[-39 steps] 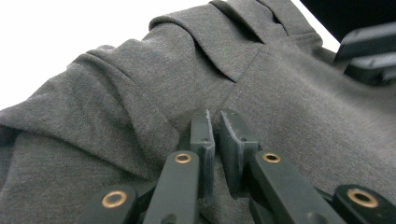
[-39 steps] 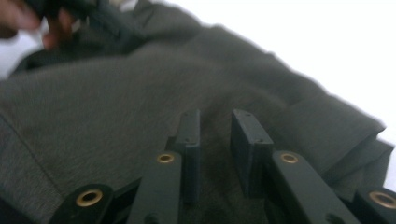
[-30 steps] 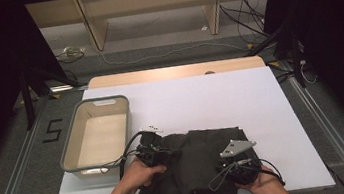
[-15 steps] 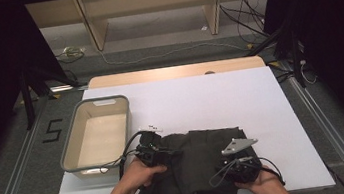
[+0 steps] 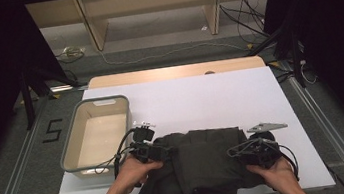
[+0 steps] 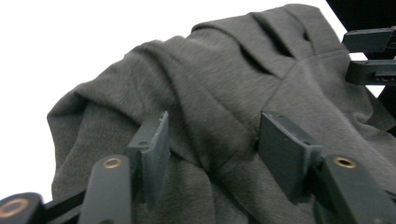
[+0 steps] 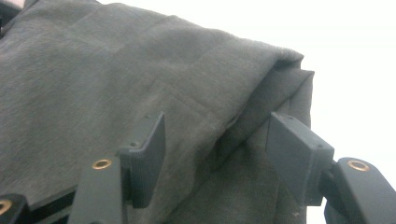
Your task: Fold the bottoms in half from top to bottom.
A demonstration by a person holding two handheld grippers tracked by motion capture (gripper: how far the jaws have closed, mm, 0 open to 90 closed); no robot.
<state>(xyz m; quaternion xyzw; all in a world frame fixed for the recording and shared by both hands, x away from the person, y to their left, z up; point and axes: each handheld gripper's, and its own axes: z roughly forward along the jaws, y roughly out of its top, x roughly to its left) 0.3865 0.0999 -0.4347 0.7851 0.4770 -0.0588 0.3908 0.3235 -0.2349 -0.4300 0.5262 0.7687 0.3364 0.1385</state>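
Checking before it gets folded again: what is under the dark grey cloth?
The dark grey cloth lies in layers on the white table, which shows all around it. Anything between the folds or beneath them is covered and cannot be seen.

You have one dark grey soft cloth (image 5: pixel 204 163) lying bunched on the table, and it is the only cloth there. You have one big white flat table top (image 5: pixel 200 98). You have one pale grey plastic tub with rounded corners (image 5: pixel 73 149) sitting on it, just one. You hold two black two-jaw grippers, the left gripper (image 5: pixel 159 151) and the right gripper (image 5: pixel 237 150). Each one has two jaws, so that makes four jaws. You have two hands on them, your left hand (image 5: pixel 136 169) and your right hand (image 5: pixel 273 174)
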